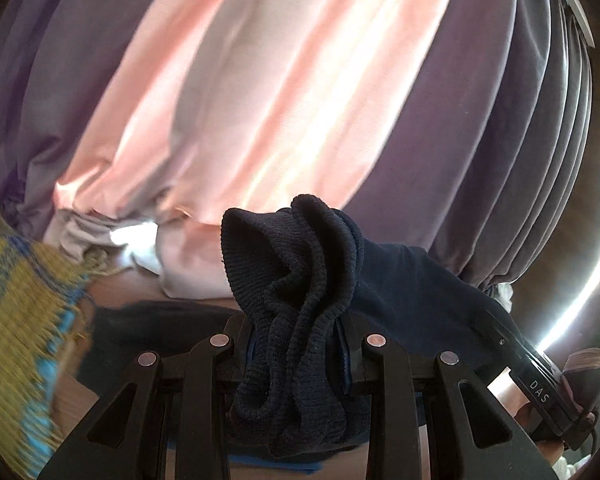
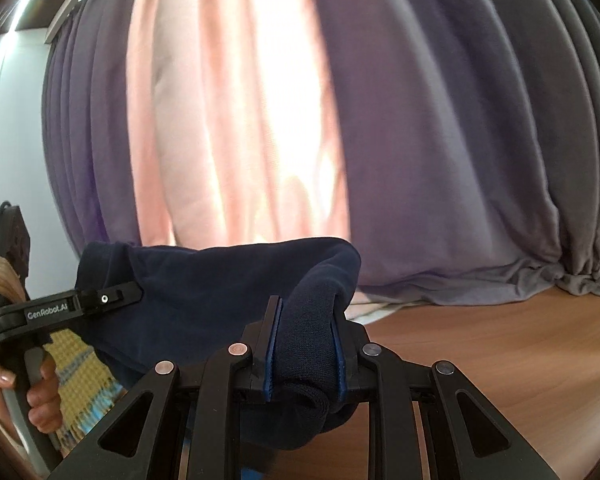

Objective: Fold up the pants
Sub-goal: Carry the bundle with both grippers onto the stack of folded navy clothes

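Two grippers, left gripper (image 1: 300, 344), right gripper (image 2: 306, 354), clamping navy pants (image 2: 204, 280)

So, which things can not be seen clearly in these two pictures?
- Pants: lower part hidden behind the right gripper, right wrist view.
- Left gripper: fingertips covered by the bunched ribbed cuff, left wrist view.
- Yellow-blue cloth: motion-blurred, cut off at the left edge.

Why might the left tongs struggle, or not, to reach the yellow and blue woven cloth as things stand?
Probably not freely: the left tongs are shut on the navy pants, as are the right tongs. The woven cloth lies close beside them, but grasping it means releasing first.
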Demonstrator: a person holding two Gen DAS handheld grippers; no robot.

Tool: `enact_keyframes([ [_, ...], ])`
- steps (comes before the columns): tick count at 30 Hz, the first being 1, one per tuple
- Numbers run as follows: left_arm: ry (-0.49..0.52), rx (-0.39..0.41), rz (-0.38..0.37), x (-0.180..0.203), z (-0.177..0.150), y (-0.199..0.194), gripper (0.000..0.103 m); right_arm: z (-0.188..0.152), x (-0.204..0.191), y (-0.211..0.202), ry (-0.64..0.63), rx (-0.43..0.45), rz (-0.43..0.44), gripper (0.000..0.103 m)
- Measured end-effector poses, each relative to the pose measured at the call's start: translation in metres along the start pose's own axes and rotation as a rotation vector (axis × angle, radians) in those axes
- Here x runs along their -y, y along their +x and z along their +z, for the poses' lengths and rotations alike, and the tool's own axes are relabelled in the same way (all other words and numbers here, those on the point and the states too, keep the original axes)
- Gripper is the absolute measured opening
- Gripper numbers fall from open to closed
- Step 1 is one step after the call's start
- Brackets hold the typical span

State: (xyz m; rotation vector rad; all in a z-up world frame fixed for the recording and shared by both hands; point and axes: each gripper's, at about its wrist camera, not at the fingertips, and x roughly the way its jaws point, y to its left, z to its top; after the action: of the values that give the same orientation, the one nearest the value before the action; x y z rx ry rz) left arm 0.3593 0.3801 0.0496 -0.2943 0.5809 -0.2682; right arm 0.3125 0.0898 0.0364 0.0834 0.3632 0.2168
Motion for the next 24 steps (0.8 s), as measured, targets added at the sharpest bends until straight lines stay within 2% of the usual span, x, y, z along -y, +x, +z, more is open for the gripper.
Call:
enact_keyframes([
  [7,0.036,-0.033,0.025,-0.044,0.012,0.007,0.030,-0.008,-0.040,0.029,-0.011,-0.030,0.010,0.023],
  [12,0.082,-0.081,0.049,-0.065,0.008,0.022,0.030,-0.020,-0.060,0.051,-0.020,-0.080,0.018,0.023],
  [18,0.087,-0.139,0.061,-0.087,-0.010,0.046,0.030,-0.048,-0.066,0.077,-0.033,-0.172,0.018,0.023],
  [24,0.113,-0.168,0.093,-0.094,-0.018,0.053,0.033,-0.062,-0.064,0.086,-0.057,-0.220,-0.008,0.024],
])
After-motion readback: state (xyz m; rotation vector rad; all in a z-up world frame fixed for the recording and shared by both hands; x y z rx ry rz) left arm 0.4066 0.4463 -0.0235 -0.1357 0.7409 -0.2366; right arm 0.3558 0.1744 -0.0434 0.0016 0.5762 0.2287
